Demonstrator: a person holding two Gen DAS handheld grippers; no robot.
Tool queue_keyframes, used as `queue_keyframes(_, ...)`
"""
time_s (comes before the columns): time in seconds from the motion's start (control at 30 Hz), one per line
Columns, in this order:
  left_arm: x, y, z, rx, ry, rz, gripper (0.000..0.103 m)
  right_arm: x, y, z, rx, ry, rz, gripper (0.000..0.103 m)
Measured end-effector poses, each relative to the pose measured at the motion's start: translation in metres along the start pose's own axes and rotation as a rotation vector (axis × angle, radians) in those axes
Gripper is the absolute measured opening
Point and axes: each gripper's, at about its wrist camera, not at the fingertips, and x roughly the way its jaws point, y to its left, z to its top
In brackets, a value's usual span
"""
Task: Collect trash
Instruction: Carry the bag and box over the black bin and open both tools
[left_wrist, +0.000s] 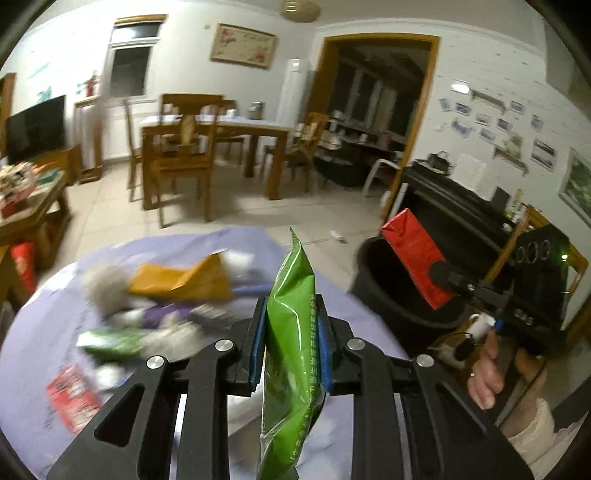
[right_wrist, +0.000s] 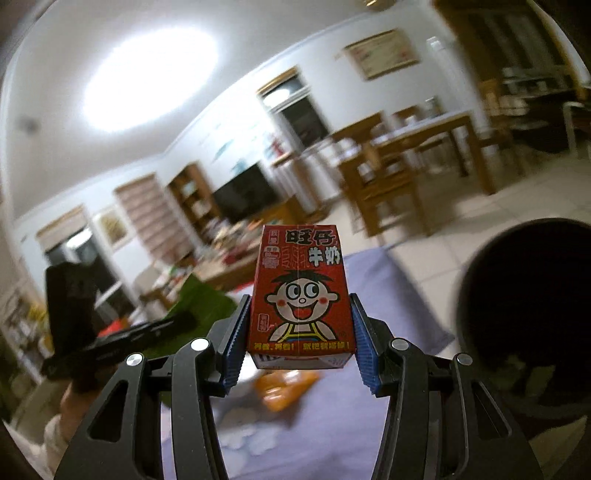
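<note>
- Lavender cloth (left_wrist: 229, 243) covered the round table in a tiled living room, with a wooden dining set far behind and a television at far left.
- We held the left gripper (left_wrist: 291, 343) clamped shut on a green plastic pouch (left_wrist: 291, 332), which stood edge-on between the blue pads and rose above them; its lower end hung limp below the jaws.
- We held the right gripper (right_wrist: 299, 325) closed on a red milk carton (right_wrist: 301, 291), upright, its sides pressed by the ribbed pads; in the left view that carton (left_wrist: 415, 258) hung over the rim of the black bin (left_wrist: 388, 291), right of the table.
- Other trash lay on the cloth at near left: a yellow-orange wrapper (left_wrist: 184, 278), crumpled tissue (left_wrist: 107, 284), a green packet (left_wrist: 110, 341) and a red-printed sachet (left_wrist: 72, 395), all blurred.
- Risks, as we judged them: the carton was pinched low, so a quick swing could tip it out short of the bin; the slick pouch could slide through the pads; both tools heading for one bin mouth could collide.
- Writing: the carton front read 旺仔 and 牛奶 above a cartoon boy's face, with a yellow line along the bottom too small for us to read. The pouch carried a column of white characters we could not make out.
</note>
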Motion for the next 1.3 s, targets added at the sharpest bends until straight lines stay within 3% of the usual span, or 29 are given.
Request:
queue_keyframes(0.3,0.085,-0.085,0.018,0.072,0.045,-0.174,0.024,-0.052,-0.099,0.009,0.131,-0.106,-0.187,0.051)
queue_keyframes(0.57,0.156,-0.132,0.020,0.095,0.120,-0.233,0.024,-0.071,-0.168,-0.006,0.240,-0.128,-0.265,0.051)
queue_keyframes(0.8,0.186,-0.151,0.024,0.119,0.157,-0.234,0.026,-0.080,-0.202,-0.020,0.291,-0.128,-0.281,0.052)
queue_keyframes(0.87,0.190,-0.153,0.026,0.115,0.174,-0.233,0.032,-0.083,-0.210,-0.024,0.307,-0.119,-0.281,0.064)
queue_keyframes(0.9,0.191,-0.153,0.026,0.108,0.184,-0.235,0.048,-0.086,-0.208,-0.027,0.312,-0.124,-0.283,0.071)
queue_keyframes(0.93,0.189,-0.153,0.025,0.103,0.185,-0.234,0.071,-0.088,-0.208,-0.028,0.317,-0.134,-0.285,0.074)
queue_keyframes(1.0,0.182,-0.150,0.024,0.099,0.158,-0.214,0.089,-0.092,-0.209,-0.030,0.313,-0.137,-0.287,0.074)
queue_keyframes(1.17,0.161,-0.139,0.023,0.116,0.150,-0.164,0.089,-0.090,-0.203,-0.025,0.305,-0.126,-0.273,0.074)
queue_keyframes(1.3,0.128,-0.122,0.020,0.120,0.130,-0.083,0.089,-0.081,-0.173,-0.022,0.263,-0.102,-0.243,0.074)
